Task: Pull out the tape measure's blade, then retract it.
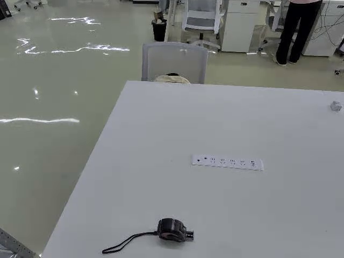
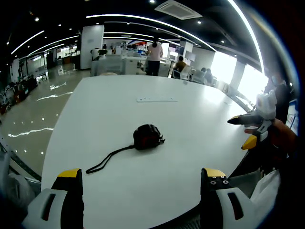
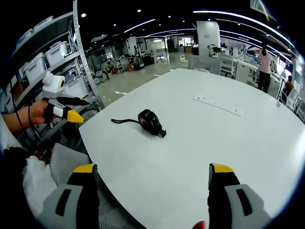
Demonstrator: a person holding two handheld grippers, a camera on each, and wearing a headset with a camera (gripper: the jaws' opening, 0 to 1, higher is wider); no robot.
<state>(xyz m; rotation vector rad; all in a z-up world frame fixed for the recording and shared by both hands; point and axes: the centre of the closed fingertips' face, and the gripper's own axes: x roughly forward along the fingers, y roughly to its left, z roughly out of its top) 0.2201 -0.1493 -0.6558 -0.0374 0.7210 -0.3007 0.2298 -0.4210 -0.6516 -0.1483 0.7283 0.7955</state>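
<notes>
Left hand-held gripper: jaws set wide apart, nothing held between them. It is held off the counter's near edge, short of the tape measure, and no contact with it is made.
Right hand-held gripper: jaws likewise spread wide and empty. It is also held off the near edge, well apart from the tape measure.
Cross-check: in the right gripper view, the left hand-held gripper is seen in a hand, out past the strap side of the tape measure. In the left gripper view, the right hand-held gripper is seen off the opposite side.
Tape measure: a dark, rounded case is found lying on the counter, close to its near edge. The blade is not drawn out; only a short stub is seen at the case's mouth.
Wrist strap: a black cord is attached to the case and is laid out in a loose loop on the side away from the mouth.
Power strip: a white strip is noted flat on the counter, well beyond the tape measure.
Small grey object: noted far beyond the tape measure, towards the counter's right side; it cannot be identified.
Chair: a grey chair back is seen at the counter's far edge.
Person: seen standing in dark trousers on the floor, far behind the chair.
</notes>
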